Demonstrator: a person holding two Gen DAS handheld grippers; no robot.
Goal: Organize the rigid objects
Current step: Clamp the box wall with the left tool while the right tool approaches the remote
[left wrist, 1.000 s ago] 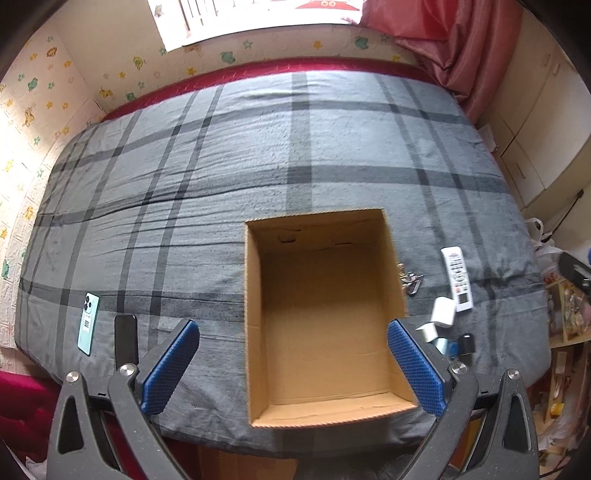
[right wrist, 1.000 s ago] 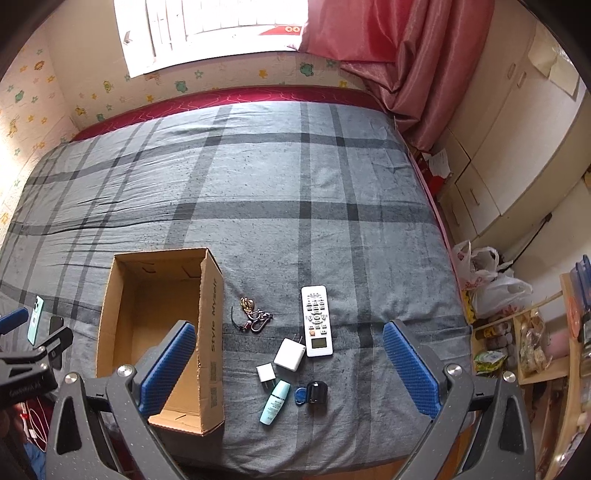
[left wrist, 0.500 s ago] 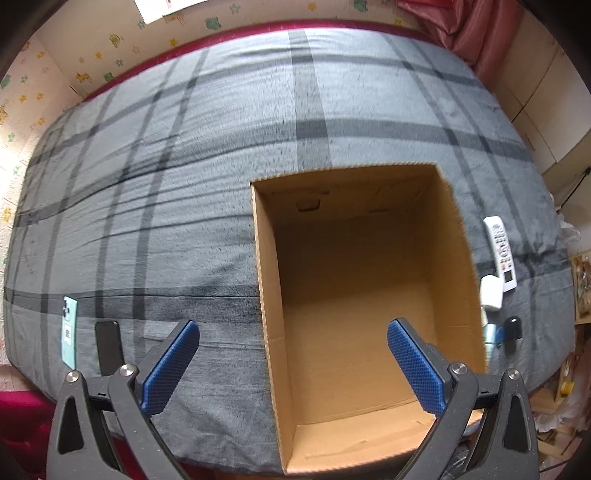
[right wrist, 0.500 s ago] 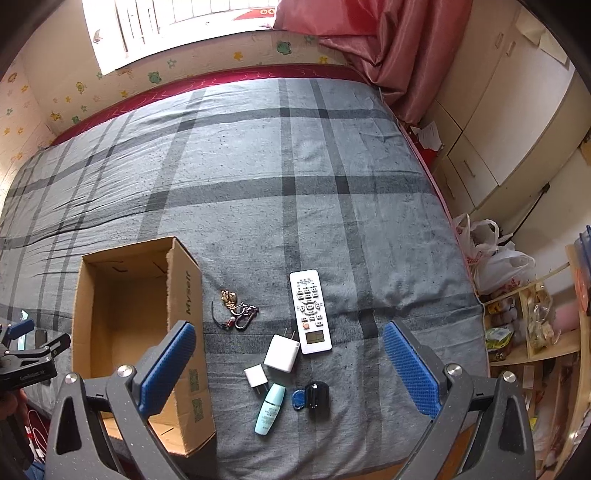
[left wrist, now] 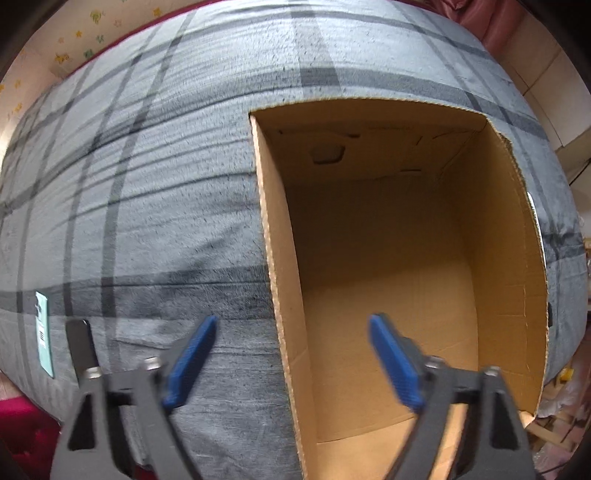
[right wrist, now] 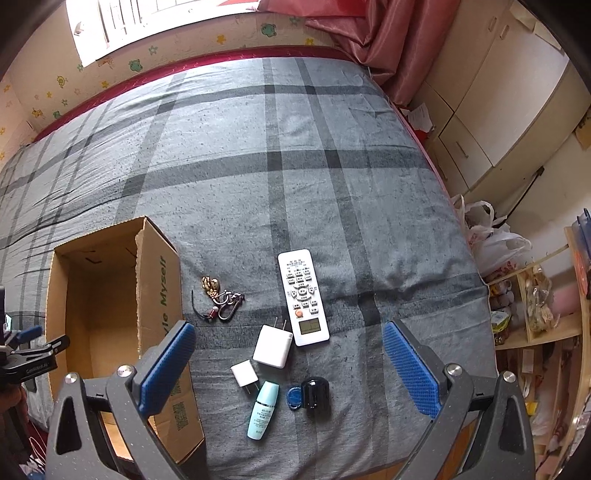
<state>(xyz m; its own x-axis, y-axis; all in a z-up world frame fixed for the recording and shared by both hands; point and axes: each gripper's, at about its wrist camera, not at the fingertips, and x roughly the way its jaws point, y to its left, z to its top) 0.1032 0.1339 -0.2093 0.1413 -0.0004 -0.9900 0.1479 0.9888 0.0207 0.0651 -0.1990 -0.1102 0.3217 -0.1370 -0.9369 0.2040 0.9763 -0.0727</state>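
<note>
Left gripper (left wrist: 290,345) and right gripper (right wrist: 284,352): both spread wide, holding nothing. Open brown cardboard box (right wrist: 159,280) on grey plaid bedspread (right wrist: 258,166), left; just right, near to far: pale-blue bottle (right wrist: 263,410), white square charger (right wrist: 272,346), long white remote control (right wrist: 303,297)

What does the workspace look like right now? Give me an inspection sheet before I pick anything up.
Surface: bed under a grey plaid blanket, lightly wrinkled.
Job's things: open cardboard box, nothing seen inside; right of it lie a key bunch, white remote, large white charger, small white plug, light blue bottle and black fob with blue tag. Left of the box: teal phone, black phone.
Clutter: plastic bags on the floor, crowded shelf.
Grippers: left gripper open over the box's near left wall; right gripper open above the small items.
Cables: nothing seen.
Surroundings: window, red curtain, cabinets.
</note>
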